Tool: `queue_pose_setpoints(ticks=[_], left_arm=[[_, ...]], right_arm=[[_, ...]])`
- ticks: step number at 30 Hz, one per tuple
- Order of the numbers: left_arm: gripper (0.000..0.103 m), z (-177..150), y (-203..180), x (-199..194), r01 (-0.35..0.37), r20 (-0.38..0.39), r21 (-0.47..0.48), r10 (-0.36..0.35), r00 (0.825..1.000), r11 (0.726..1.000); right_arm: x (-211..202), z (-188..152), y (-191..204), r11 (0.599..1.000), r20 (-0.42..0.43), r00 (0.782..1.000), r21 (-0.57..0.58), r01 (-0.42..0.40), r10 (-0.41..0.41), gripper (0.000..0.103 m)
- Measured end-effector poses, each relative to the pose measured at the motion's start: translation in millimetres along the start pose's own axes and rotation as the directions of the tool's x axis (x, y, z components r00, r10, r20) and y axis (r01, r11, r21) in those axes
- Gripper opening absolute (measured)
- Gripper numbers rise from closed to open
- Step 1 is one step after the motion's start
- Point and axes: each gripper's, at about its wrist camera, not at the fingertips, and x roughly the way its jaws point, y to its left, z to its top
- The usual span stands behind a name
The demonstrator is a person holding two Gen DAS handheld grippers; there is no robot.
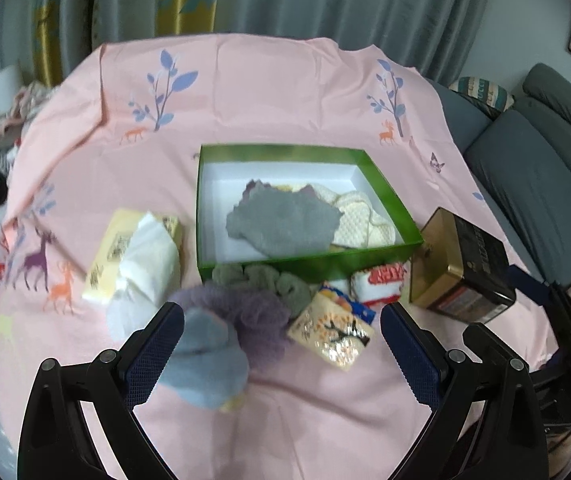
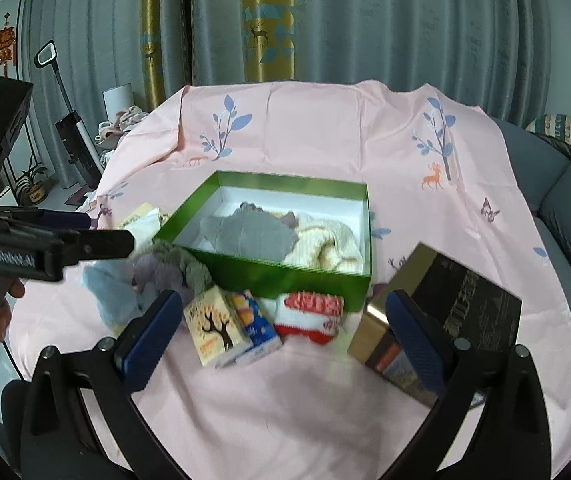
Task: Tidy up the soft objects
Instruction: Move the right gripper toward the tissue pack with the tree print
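Green box [image 2: 285, 276] sits mid-table on the pink cloth [image 2: 325, 140], holding a grey cloth [image 2: 249, 234] and cream knit [image 2: 325, 246]. Blue [image 1: 205, 364], purple [image 1: 245, 308] and olive [image 1: 281, 284] soft items crowd its near left corner. Tissue packs [image 2: 221, 326], a red-white sock [image 2: 313, 312] and a gold tin [image 2: 445, 320] line its near side. Left gripper [image 1: 281, 348] and right gripper [image 2: 281, 336] both gape wide, holding nothing.

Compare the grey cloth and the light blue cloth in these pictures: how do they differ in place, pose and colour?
The grey cloth lies inside the green box; the light blue cloth lies outside it on the pink sheet. The grey cloth is spread fairly flat, while the light blue cloth is bunched into a lump. The grey cloth rests beside a cream knit; the light blue one sits by the left claw. Both are soft fabric items.
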Motion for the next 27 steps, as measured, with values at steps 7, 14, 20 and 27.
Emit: queue_pose_setpoints(ticks=[7, 14, 20, 27], left_arm=[[0.099, -33, 14, -2, 0.108, -0.011, -0.074, -0.109, 0.994, 0.991], [0.099, -68, -1, 13, 0.227, -0.051, -0.085, -0.232, 0.971, 0.97], [0.099, -72, -12, 51, 0.241, -0.125, -0.158, -0.261, 0.957, 0.958], [0.099, -68, -13, 84, 0.238, -0.138, -0.238, -0.276, 0.951, 0.942]], right_arm=[[1, -32, -3, 0.996, -0.005, 0.996, 0.0, -0.09, 0.09, 0.102], [16, -58, 7, 0.985, -0.018, 0.985, 0.006, -0.171, 0.171, 0.1], [36, -66, 24, 0.98, -0.053, 0.979, -0.034, -0.198, 0.196, 0.093], [60, -67, 28, 0.972, -0.092, 0.971, -0.062, -0.228, 0.222, 0.073]])
